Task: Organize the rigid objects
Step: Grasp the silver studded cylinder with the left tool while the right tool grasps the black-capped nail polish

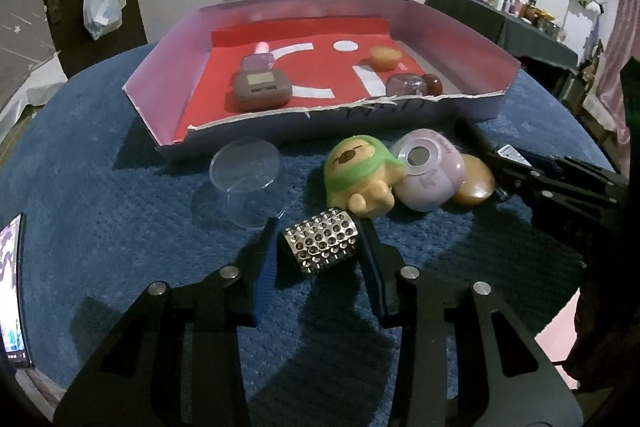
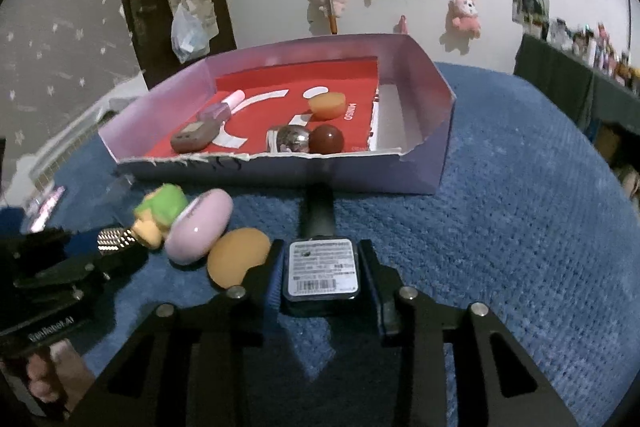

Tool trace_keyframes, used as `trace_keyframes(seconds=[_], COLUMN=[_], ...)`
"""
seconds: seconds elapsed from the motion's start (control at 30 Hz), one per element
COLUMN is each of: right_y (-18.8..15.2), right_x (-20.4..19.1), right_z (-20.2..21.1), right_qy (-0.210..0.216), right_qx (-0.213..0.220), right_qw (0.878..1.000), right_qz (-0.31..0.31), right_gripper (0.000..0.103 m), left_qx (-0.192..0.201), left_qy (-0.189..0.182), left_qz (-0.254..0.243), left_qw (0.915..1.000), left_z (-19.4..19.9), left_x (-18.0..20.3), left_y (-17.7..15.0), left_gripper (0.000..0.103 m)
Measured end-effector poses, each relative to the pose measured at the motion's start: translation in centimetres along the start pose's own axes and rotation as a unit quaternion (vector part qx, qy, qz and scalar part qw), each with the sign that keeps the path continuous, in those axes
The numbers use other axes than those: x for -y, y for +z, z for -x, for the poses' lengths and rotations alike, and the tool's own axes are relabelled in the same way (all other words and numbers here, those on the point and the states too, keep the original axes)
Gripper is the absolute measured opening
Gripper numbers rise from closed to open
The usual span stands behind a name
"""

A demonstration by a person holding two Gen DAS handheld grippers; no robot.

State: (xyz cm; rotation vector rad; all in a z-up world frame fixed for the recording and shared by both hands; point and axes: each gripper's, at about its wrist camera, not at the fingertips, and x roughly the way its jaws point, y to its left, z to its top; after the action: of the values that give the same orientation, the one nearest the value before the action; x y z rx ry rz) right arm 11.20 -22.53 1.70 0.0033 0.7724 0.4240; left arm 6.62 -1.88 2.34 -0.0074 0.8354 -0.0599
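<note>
The left gripper [image 1: 320, 247] has its fingers pressed against both sides of a studded metal cylinder [image 1: 322, 245], which lies on the blue cloth [image 1: 120, 227]. The right gripper [image 2: 322, 271] is clamped on a black device [image 2: 323, 269] with a white barcode label on top; its dark handle runs away from the fingers toward the box.

Just beyond the cylinder sit a yellow toy with a green hood [image 1: 358, 181], a round lilac case [image 1: 430, 173] touching it on the right, and a tan disc [image 1: 474, 185] leaning behind the case. Left of the toy a clear plastic lid [image 1: 244, 167] stands tilted on the cloth. A phone [image 1: 12, 291] lies at the far left edge.

Farther back stands a shallow cardboard box [image 1: 168, 75] with a torn front edge and a red lining. Inside it are a brown device [image 1: 262, 91] with a lilac bottle [image 1: 260, 61] behind it, a shiny round thing [image 1: 406, 85] touching a dark red ball [image 1: 434, 83], and a tan cup-shaped piece [image 1: 385, 57].

Plush toys hang on the wall behind.
</note>
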Motion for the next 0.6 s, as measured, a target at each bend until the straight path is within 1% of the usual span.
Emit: trace_keyframes(seconds=[0.2, 0.3, 0.6], right_y=[0.5, 0.7, 1.0], right_x=[0.2, -0.4, -2.3], right_z=[1.5, 2.6, 4.0], right_qy=[0.032, 0.057, 0.077], right_qx=[0.013, 0.024, 0.038], right_qw=[0.999, 0.998, 0.996], right_qz=[-0.018, -0.022, -0.004], right_gripper=[0.038, 0.038, 0.038], left_qx=[0.014, 0.021, 0.043], left_qy=[-0.010, -0.013, -0.016], left_qz=[0.006, 0.009, 0.012], left_qw=[0.9998, 0.9997, 0.9989], left_z=[1.0, 1.4, 3.0], left_x=[-0.4, -0.6, -0.9], left_y=[0.2, 0.2, 0.2], left_gripper=[0.036, 0.036, 0.036])
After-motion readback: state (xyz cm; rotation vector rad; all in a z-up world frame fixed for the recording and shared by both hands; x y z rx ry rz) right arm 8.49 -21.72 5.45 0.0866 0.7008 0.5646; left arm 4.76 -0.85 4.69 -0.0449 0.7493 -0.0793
